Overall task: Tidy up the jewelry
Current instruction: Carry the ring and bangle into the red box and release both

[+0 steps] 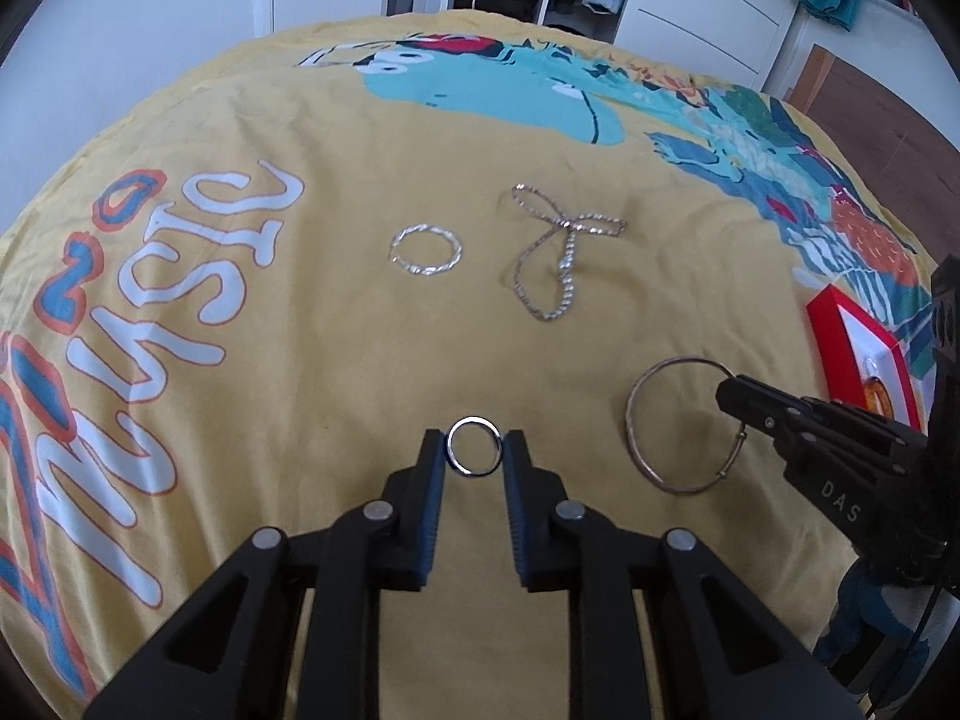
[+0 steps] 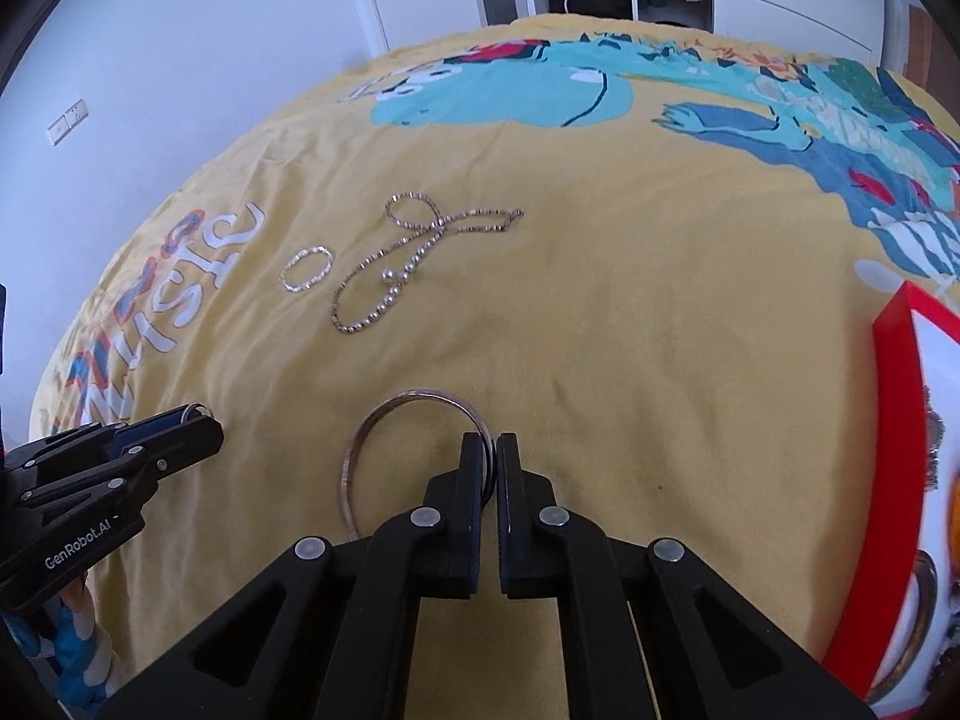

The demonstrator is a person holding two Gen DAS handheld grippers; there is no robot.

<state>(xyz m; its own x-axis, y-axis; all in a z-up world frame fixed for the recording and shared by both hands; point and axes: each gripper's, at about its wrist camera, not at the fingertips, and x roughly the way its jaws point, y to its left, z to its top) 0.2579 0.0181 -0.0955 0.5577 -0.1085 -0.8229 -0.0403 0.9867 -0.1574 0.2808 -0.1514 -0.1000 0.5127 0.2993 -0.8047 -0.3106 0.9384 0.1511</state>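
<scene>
Right wrist view: right gripper [image 2: 490, 450] jaws pinch the bangle [image 2: 384, 420]; left gripper [image 1: 475, 447] jaws clamp a ring [image 1: 475, 427]; red box [image 2: 894, 420] holds jewelry.

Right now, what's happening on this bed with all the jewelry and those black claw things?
A person is sorting jewelry on a yellow printed bedspread with two handheld grippers. The left gripper pinches a small silver ring between its fingers. The right gripper is closed on the rim of a large silver bangle. A chain necklace and a thin twisted bracelet lie untouched further up the bed. A red-edged tray sits at the right.
</scene>
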